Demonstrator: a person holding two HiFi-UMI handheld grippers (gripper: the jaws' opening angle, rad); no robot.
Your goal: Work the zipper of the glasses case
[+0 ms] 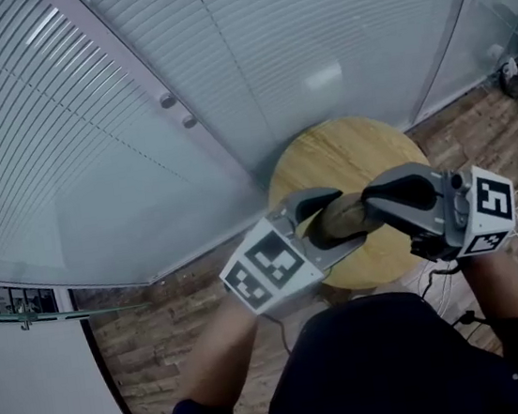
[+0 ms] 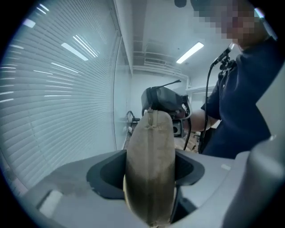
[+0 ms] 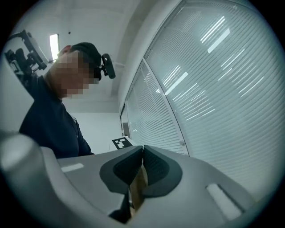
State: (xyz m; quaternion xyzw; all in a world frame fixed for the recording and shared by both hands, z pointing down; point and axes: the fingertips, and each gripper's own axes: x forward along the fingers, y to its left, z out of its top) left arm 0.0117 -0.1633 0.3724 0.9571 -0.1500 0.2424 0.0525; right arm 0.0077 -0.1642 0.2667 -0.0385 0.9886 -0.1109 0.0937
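Right gripper (image 3: 142,150): jaws pinched almost fully together on a thin tan sliver, likely the zipper pull (image 3: 139,192). Left gripper (image 2: 149,171): jaws clamped on both sides of the tan fabric glasses case (image 2: 149,142), held in the air above the round wooden worktop (image 1: 346,147).

Risks: the pull could slip from the pads if tugged off the zipper line (image 2: 150,121), and the case could twist in the left jaws.

No brand or writing is readable. The marker cubes (image 1: 272,266) show only square patterns.
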